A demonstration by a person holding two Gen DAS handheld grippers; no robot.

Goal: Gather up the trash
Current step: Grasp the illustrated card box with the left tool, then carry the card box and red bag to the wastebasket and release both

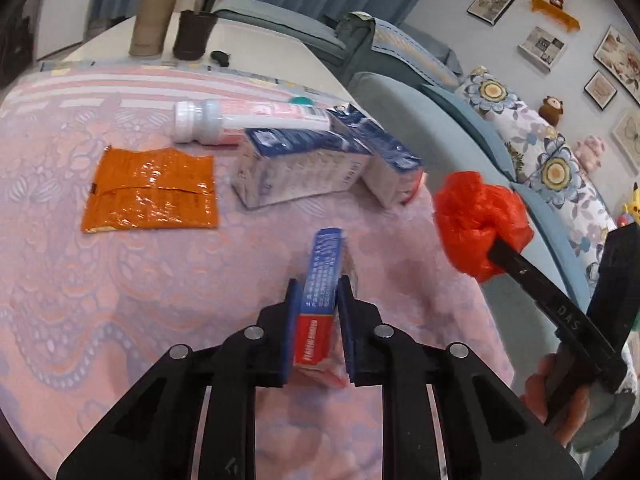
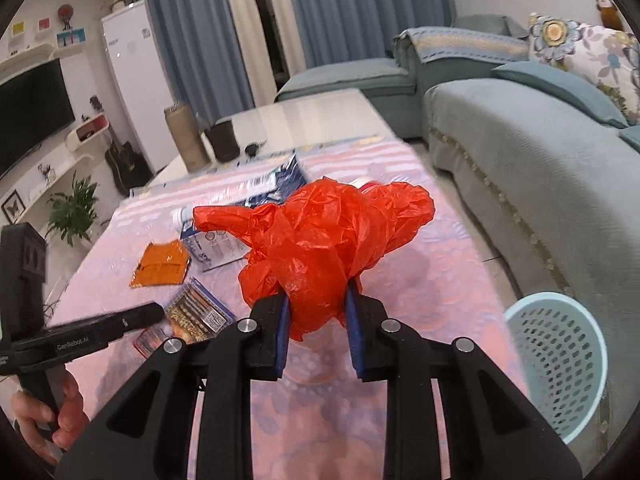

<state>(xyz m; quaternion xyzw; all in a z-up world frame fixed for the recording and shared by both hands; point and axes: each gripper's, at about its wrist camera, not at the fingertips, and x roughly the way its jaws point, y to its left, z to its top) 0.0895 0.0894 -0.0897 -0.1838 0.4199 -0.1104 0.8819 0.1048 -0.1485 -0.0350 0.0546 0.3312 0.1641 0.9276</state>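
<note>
1. At the lower middle of each wrist view, a claw is clamped on trash: the left claw (image 1: 318,312) grips a small box (image 1: 320,280), the right claw (image 2: 316,312) a crumpled red bag (image 2: 320,240), both above the bench (image 1: 120,300).
2. Judged next: carry both to the basket (image 2: 560,368).
3. Only the right view shows that basket, at lower right beside the bench.

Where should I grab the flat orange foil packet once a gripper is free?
Take the orange foil packet by its torn upper edge, coming in low from the near side. It lies flat on the tablecloth, so the jaws cannot straddle it from above; that ragged, slightly lifted edge looks like the easiest place to slip a finger under.
</note>
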